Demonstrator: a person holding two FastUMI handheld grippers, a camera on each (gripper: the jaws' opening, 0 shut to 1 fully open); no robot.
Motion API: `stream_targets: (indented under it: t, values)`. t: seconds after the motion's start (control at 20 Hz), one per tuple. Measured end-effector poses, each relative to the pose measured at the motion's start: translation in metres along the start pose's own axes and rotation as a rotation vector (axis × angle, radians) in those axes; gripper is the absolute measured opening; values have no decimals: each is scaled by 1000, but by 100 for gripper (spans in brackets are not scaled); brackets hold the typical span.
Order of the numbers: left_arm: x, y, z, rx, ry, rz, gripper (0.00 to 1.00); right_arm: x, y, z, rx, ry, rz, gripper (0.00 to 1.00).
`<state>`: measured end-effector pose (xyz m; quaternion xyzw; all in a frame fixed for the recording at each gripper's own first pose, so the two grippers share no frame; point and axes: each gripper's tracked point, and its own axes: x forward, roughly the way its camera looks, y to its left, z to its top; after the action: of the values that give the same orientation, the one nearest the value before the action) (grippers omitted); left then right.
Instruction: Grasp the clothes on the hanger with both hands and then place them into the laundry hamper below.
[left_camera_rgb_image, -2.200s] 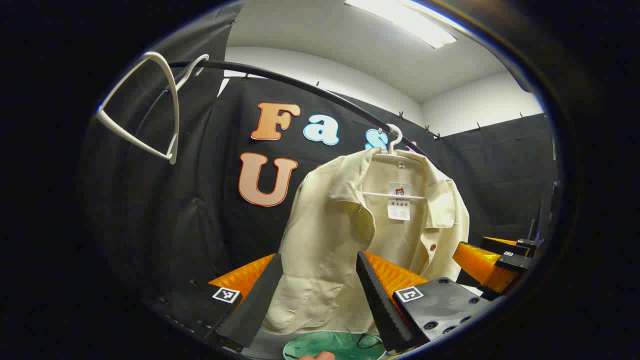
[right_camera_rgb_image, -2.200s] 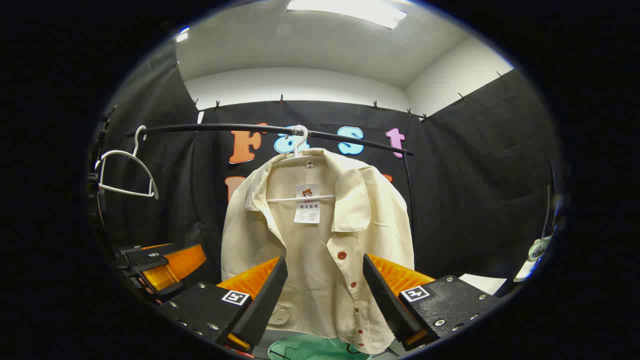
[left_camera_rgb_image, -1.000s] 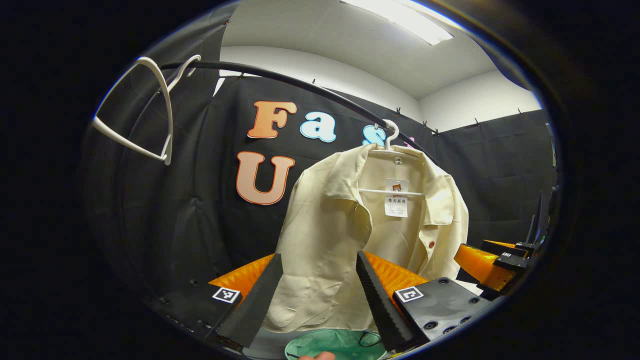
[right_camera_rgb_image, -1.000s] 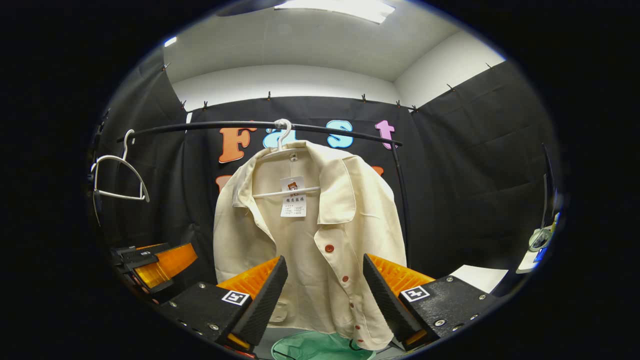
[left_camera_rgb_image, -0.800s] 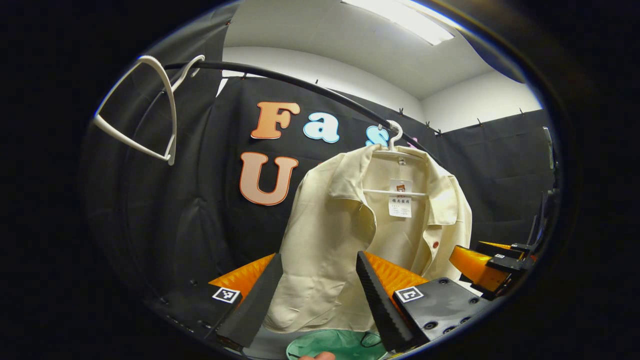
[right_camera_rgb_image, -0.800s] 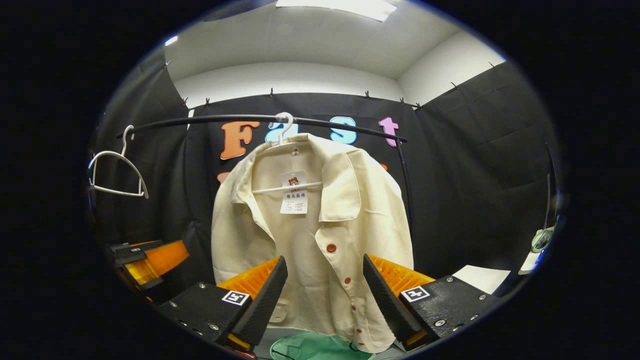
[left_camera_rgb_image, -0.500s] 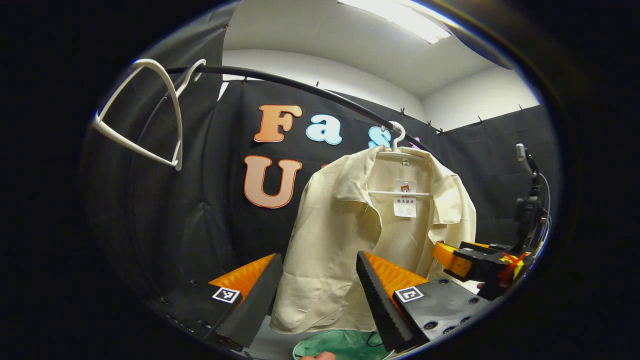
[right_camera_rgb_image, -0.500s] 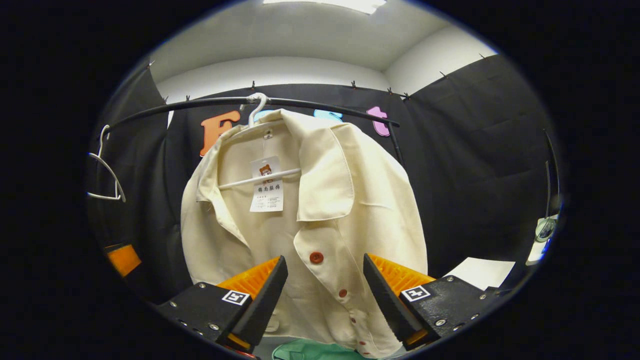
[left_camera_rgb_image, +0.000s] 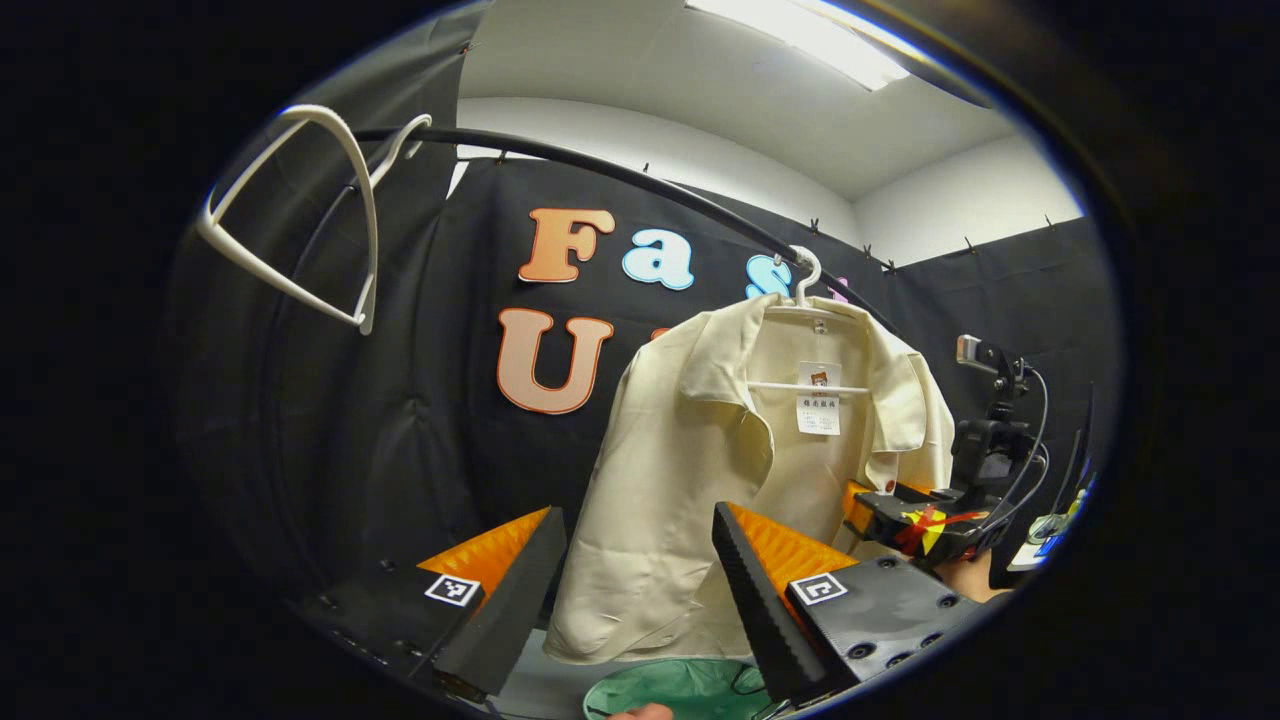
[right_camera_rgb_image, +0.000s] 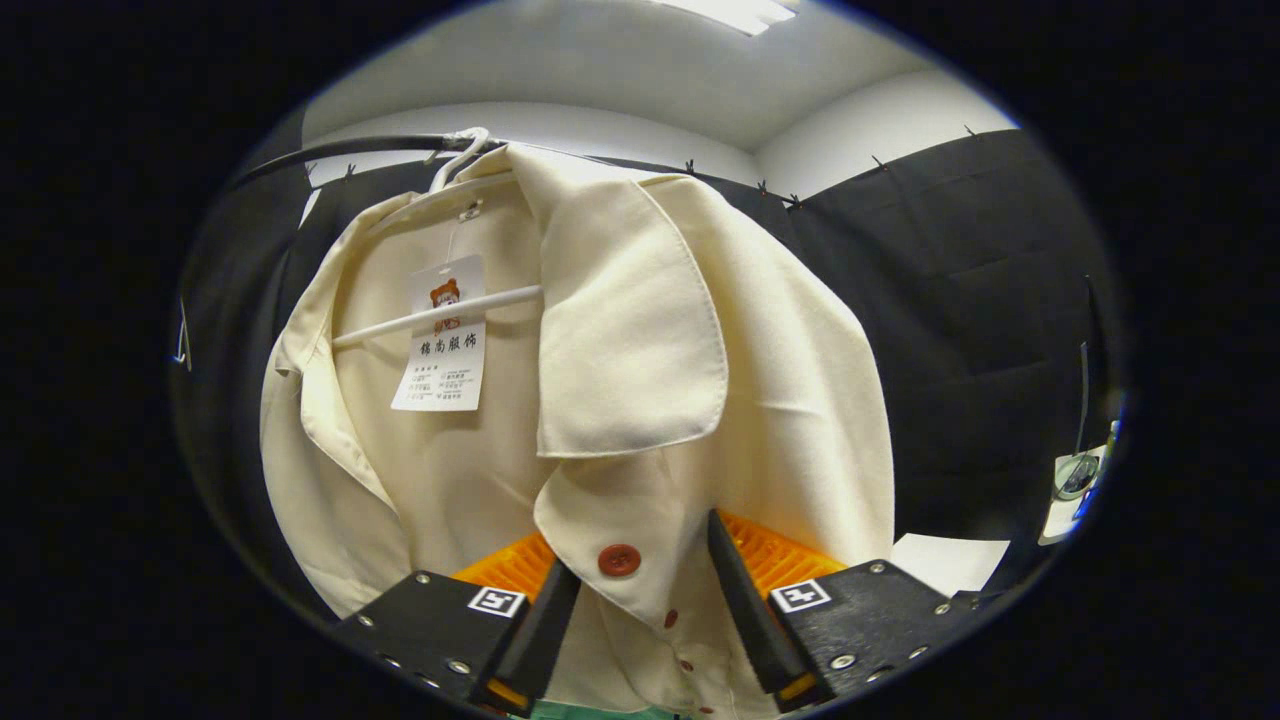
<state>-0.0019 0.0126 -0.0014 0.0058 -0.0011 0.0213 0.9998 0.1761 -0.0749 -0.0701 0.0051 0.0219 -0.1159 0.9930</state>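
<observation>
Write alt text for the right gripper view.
A cream button-up shirt on a white hanger hangs close ahead; the right gripper is open, its fingers flanking the shirt's front edge near a red button.

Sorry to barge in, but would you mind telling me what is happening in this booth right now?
A person is working with two handheld grippers to take a cream shirt off its white hanger on the black rail. The right gripper is up at the shirt's front, its open jaws straddling the buttoned edge, not yet closed. The left gripper hangs back, open, facing the shirt's other side. The green laundry hamper waits below, and a second hanger hangs bare.
</observation>
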Motion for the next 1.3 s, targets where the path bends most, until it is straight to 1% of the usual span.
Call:
stream_targets:
  t: [0.05, 0.1, 0.15, 0.2, 0.25, 0.3, 0.45, 0.55, 0.6, 0.65, 0.7, 0.75, 0.9, 0.95, 1.0, 1.05, 1.1, 1.15, 1.3]
  values:
    - [2, 0, 0, -1, -1, -3, 96, 2, -8, 1, -8, 0, -11, 63]
    - [4, -2, 0, -5, -2, -9, 96, 3, -14, 2, -20, 4, -17, 34]
    - [6, -4, -1, -9, -2, -20, 96, 2, -17, 4, -24, 14, -12, 29]
    - [11, -9, -3, -15, 0, -39, 96, -2, -17, 6, -20, 25, 8, 12]
    - [17, -18, -5, -19, 4, -67, 96, -6, -16, 8, -11, 36, 28, 8]
    - [24, -27, -6, -18, 11, -99, 97, -10, -16, 11, -3, 42, 46, 3]
    - [46, -57, -12, -20, 13, -194, 97, -29, -20, 22, -14, 44, 82, 0]
    - [66, -78, -12, -15, -4, -250, 97, -44, -16, 29, -15, 36, 115, 0]
    - [76, -88, -13, -11, -13, -267, 97, -50, -14, 33, -13, 31, 137, 0]
    - [87, -97, -14, -4, -19, -282, 93, -55, -12, 35, -12, 26, 157, 0]
    - [98, -103, -15, 6, -27, -285, 96, -60, -12, 37, -9, 18, 169, 0]
    - [110, -107, -18, 22, -32, -274, 97, -66, -13, 38, -11, 16, 174, 0]
    - [146, -121, -31, 76, -50, -234, 96, -72, -15, 42, -11, 9, 180, 1]
    - [155, -122, -35, 93, -53, -217, 93, -73, -16, 44, -11, 9, 184, 1]
    - [163, -118, -37, 118, -67, -180, 93, -77, -17, 46, -9, 8, 192, 1]
    - [170, -111, -36, 151, -91, -127, 97, -79, -17, 47, -6, 7, 198, 1]
    - [174, -102, -37, 190, -113, -63, 96, -81, -18, 50, -4, 4, 202, 1]
    - [177, -92, -40, 234, -122, 0, 98, -83, -21, 52, -2, 3, 204, 1]
    - [184, -58, -42, 377, -154, 159, 99, -89, -23, 55, 13, 10, 220, 1]
